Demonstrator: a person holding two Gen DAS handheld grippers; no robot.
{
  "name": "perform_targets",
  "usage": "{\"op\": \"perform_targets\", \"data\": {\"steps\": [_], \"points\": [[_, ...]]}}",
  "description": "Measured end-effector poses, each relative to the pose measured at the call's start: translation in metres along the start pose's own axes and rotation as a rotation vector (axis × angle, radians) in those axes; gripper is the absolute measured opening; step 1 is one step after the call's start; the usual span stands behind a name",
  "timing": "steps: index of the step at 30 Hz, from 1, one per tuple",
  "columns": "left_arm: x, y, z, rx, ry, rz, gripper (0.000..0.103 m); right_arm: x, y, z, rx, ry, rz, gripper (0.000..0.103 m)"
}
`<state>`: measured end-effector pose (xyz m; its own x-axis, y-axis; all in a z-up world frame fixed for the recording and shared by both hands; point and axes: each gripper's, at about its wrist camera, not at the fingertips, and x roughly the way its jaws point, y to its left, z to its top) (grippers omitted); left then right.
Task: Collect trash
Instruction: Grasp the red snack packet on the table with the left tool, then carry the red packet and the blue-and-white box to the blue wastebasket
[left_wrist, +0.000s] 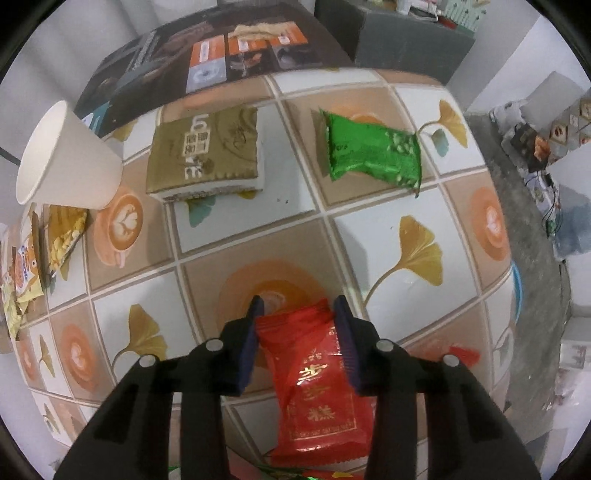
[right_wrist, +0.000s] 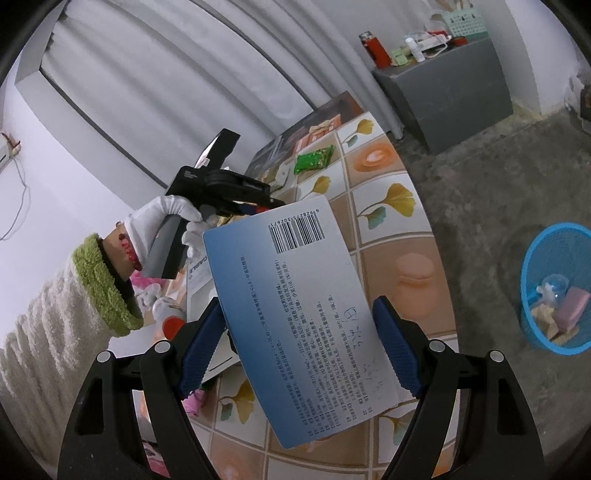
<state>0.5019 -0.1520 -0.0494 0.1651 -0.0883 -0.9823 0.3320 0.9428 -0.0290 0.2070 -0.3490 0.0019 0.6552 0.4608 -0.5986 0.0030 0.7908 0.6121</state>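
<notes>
A red snack packet (left_wrist: 317, 380) lies on the patterned tablecloth (left_wrist: 255, 225) right under my left gripper (left_wrist: 299, 302). The gripper points steeply down and both blue pads pinch the packet's upper end. In the right wrist view my right gripper (right_wrist: 298, 304) is shut across a flat blue-and-white medicine box (right_wrist: 295, 295) with a barcode, held above the table. Further off lie a green foil packet (left_wrist: 373, 151) (right_wrist: 313, 158), an olive-gold packet (left_wrist: 205, 147) on a white box, and a white paper cup (left_wrist: 66, 158) on its side.
Yellow snack packets (left_wrist: 62, 236) lie at the table's left edge. A dark printed carton (left_wrist: 221, 55) lies at the far edge. A blue mesh basket (right_wrist: 557, 291) with several items stands on the concrete floor right of the table. A white-gloved hand (right_wrist: 162, 218) holds the left gripper.
</notes>
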Motion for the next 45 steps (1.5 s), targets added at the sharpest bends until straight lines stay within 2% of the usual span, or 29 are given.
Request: {"op": "perform_targets", "data": {"steps": [7, 16, 32, 39, 45], "points": [[-0.022, -0.012, -0.005, 0.032, -0.100, -0.040, 0.035, -0.004, 0.000, -0.001, 0.011, -0.017, -0.019, 0.076], [-0.079, -0.027, -0.019, 0.064, -0.277, -0.131, 0.034, -0.020, 0.003, -0.006, 0.041, -0.069, -0.038, 0.076], [-0.151, -0.046, -0.054, 0.067, -0.394, -0.194, 0.034, -0.070, 0.006, -0.022, 0.075, -0.186, -0.068, 0.076], [-0.170, -0.078, -0.075, 0.111, -0.407, -0.246, 0.034, -0.092, 0.005, -0.030, 0.091, -0.241, -0.081, 0.076], [-0.178, -0.122, -0.092, 0.171, -0.410, -0.301, 0.034, -0.115, -0.005, -0.040, 0.113, -0.288, -0.098, 0.076]]}}
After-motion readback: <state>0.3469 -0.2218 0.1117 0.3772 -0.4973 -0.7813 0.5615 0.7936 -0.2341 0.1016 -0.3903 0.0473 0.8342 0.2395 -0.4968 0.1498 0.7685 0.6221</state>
